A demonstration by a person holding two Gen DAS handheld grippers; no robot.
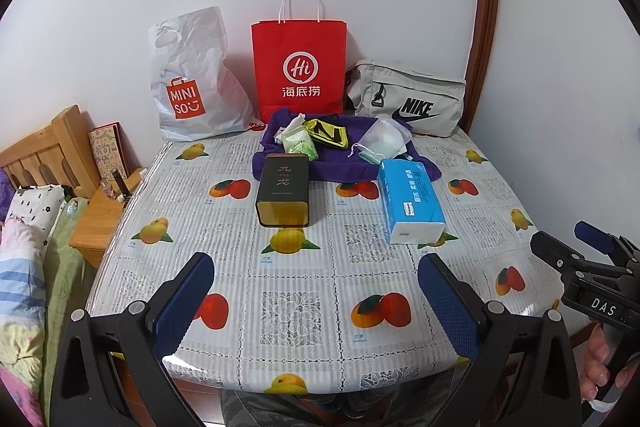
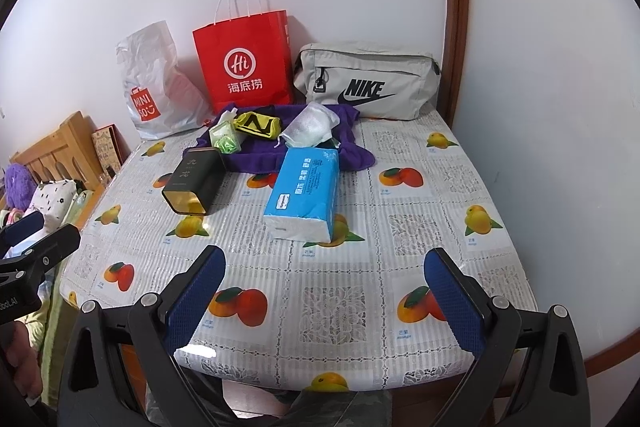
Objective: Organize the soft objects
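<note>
Blue-wrapped tissue pack [image 2: 303,189] on the table [image 2: 420,195] looked light and squashy, so I judged its middle safest, both my fingers spread wide, empty

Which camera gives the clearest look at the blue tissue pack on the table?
The right wrist view: the blue tissue pack lies near the middle of the picture, with its printed top and white end both plain. In the left wrist view the same pack sits off to the right, narrower, its print harder to read.
</note>
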